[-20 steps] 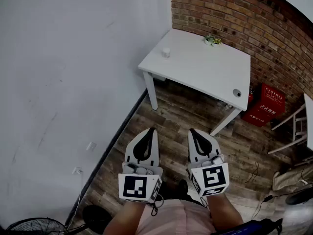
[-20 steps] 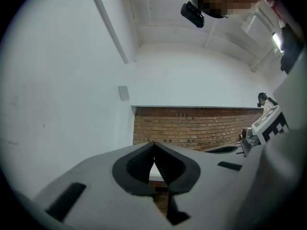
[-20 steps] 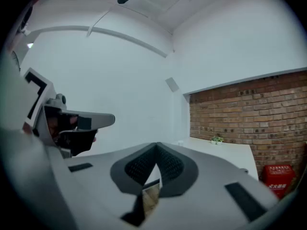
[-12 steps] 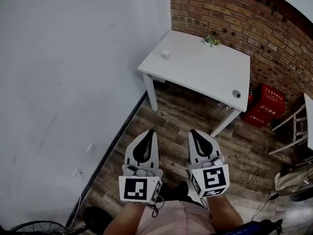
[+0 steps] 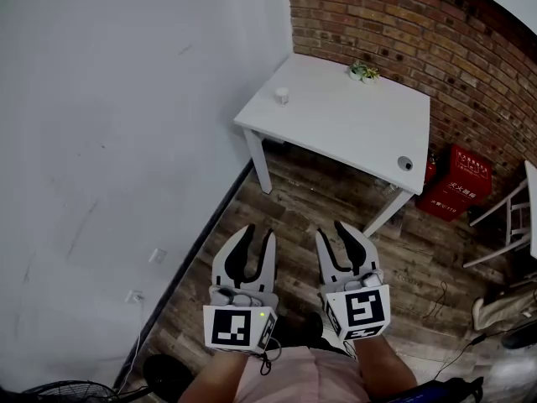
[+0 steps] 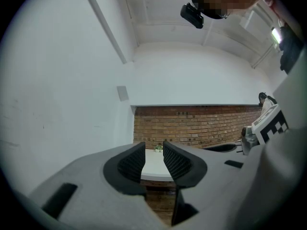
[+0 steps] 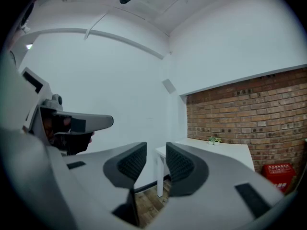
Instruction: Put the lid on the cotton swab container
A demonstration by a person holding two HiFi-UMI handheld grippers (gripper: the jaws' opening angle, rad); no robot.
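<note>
A small white cylindrical container (image 5: 281,96) stands near the left edge of the white table (image 5: 344,128), far ahead of me. A small round grey piece (image 5: 405,163), possibly the lid, lies near the table's front right corner. My left gripper (image 5: 258,233) and right gripper (image 5: 331,232) are held side by side over the wooden floor, close to my body and well short of the table. Both are open with nothing between the jaws. In the left gripper view the left gripper (image 6: 154,150) frames the table top. In the right gripper view the right gripper (image 7: 156,150) points toward the table's leg.
A small potted plant (image 5: 363,71) sits at the table's back edge by the brick wall (image 5: 403,23). Red crates (image 5: 457,183) stand on the floor to the table's right, with a chair frame (image 5: 503,225) beyond. A white wall (image 5: 126,141) runs along the left; a fan (image 5: 50,390) is at bottom left.
Both grippers' jaws, closed tip to tip in the earlier frames, now stand apart. The grippers sit in about the same place in the head view.
</note>
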